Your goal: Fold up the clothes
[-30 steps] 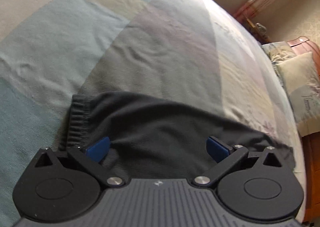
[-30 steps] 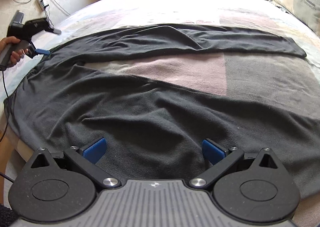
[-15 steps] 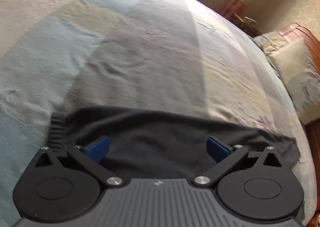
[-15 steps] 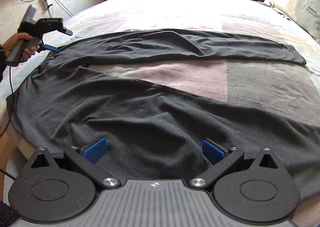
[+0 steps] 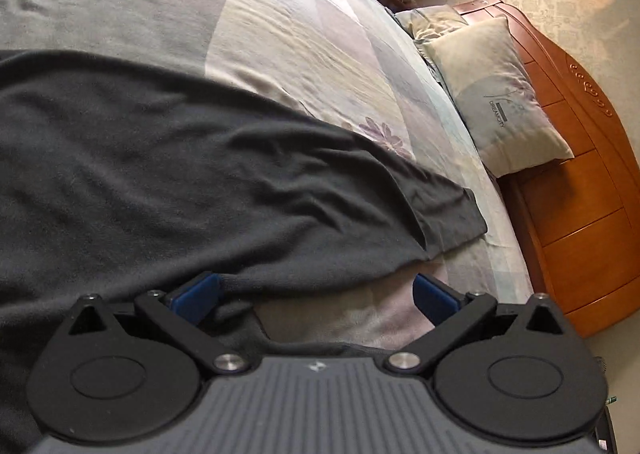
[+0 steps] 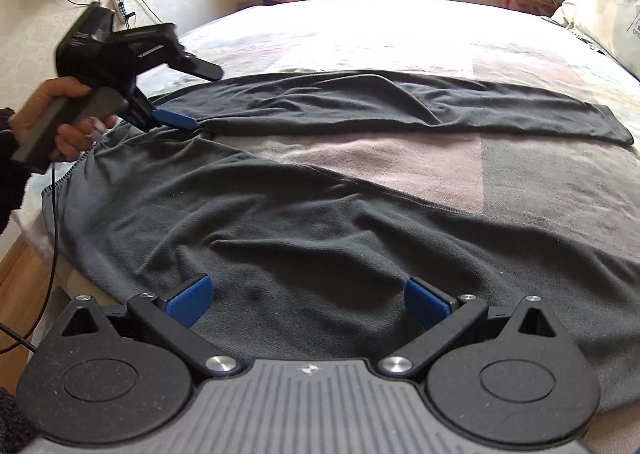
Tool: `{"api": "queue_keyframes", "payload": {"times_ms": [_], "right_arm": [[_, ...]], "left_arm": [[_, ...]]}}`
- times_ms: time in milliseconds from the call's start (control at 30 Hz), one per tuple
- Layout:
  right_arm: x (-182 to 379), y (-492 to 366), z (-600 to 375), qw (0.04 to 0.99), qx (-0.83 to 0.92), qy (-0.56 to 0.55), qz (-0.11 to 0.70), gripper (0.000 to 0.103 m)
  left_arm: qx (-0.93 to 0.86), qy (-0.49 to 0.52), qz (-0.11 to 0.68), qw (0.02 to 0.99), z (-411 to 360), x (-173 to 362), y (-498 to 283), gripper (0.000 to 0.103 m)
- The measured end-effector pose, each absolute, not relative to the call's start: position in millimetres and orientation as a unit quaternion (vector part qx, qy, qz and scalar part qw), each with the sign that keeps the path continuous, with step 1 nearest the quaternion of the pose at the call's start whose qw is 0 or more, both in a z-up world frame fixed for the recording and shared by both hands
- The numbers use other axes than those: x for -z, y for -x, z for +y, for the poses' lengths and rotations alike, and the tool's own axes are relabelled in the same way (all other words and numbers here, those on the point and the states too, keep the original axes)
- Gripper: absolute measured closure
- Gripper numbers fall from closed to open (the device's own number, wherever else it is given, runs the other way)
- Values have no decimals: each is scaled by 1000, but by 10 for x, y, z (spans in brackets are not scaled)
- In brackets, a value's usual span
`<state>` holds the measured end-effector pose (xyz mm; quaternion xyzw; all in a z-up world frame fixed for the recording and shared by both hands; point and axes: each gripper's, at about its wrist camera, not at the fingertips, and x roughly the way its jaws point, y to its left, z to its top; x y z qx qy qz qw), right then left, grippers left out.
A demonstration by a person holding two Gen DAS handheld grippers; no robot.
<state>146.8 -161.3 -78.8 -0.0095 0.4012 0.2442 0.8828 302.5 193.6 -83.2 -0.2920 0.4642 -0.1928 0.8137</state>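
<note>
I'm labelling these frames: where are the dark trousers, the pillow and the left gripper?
dark trousers point(image 6: 320, 238): right wrist view, near leg.
pillow point(image 5: 500, 94): left wrist view, its face.
left gripper point(image 5: 316, 296): left wrist view, between fingertips.

Both grippers are black with blue fingertips point(image 6: 192, 296) and shiny round screws point(image 6: 219, 364). A thin black cable point(image 6: 50, 254) hangs down. The sleeve point(image 6: 10, 174) is dark.

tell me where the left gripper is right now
In the right wrist view the left gripper is at the far left, held in a hand, with its blue tip at the waistband end of the dark trousers on the bed.
</note>
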Motion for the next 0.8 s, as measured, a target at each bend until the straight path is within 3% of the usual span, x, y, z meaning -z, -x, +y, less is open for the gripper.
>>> {"api": "queue_keyframes", "payload": {"times_ms": [333,467,600,800], "right_arm": [[904,-1533,-1601,877,-239,7,417,0],[913,-1540,-1597,877,-238,7,417,0],[923,-1542,-1582,877,-236,14,418,0],[934,-1550,-1572,878,-232,16,419,0]], "left_arm": [[241,276,509,779,1779,829,-2965,1],[236,305,464,798,1946,694,-3061,1],[208,312,488,788,1964,963,-3321,1],[181,339,448,808,2031,1009,-3619,1]]}}
